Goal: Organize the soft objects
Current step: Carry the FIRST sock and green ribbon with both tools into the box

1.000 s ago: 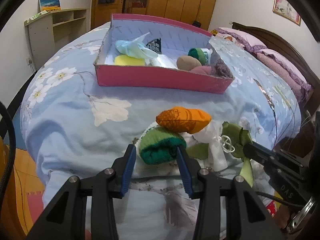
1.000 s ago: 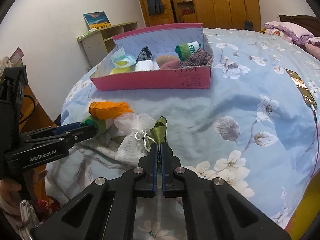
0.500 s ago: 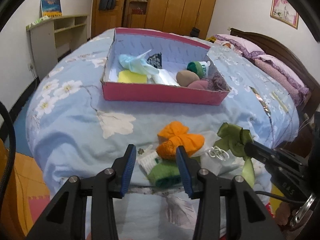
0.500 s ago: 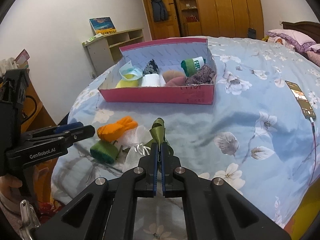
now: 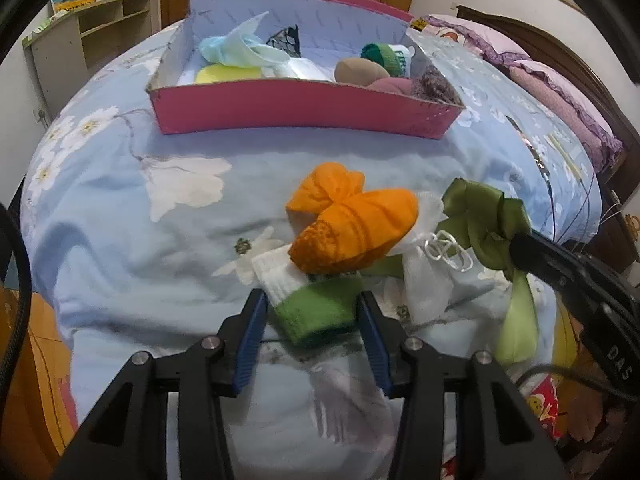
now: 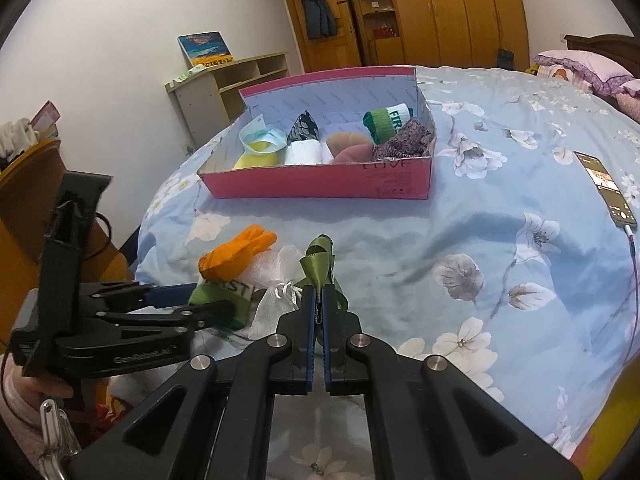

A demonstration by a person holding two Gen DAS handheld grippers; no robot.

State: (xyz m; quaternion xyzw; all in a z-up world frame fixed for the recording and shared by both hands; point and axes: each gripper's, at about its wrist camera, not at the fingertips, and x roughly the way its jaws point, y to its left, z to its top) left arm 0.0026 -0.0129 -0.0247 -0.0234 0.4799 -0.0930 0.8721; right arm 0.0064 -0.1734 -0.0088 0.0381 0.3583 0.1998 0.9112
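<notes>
Left gripper [image 5: 312,314] just widened, jaws flanking green sock [image 5: 316,314], right gripper [image 6: 318,300] clamped on green ribbon [image 6: 320,264], pink box [image 6: 320,184] beyond

Soft things counted, on the bed and in the box

One pink box [image 6: 320,184], one orange sock [image 5: 352,232], one green sock [image 5: 316,316], one white mesh pouch [image 5: 424,292], one green ribbon [image 5: 480,216], one phone [image 6: 606,188], two grippers.

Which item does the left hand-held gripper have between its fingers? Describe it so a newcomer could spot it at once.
On the blue floral bedspread, in front of the pink box, lies a small heap of soft things. At its near edge, between the left hand-held gripper fingers, is the green sock. Its white cuff distinguishes it from the orange sock resting on it and the white mesh pouch beside it.
</notes>
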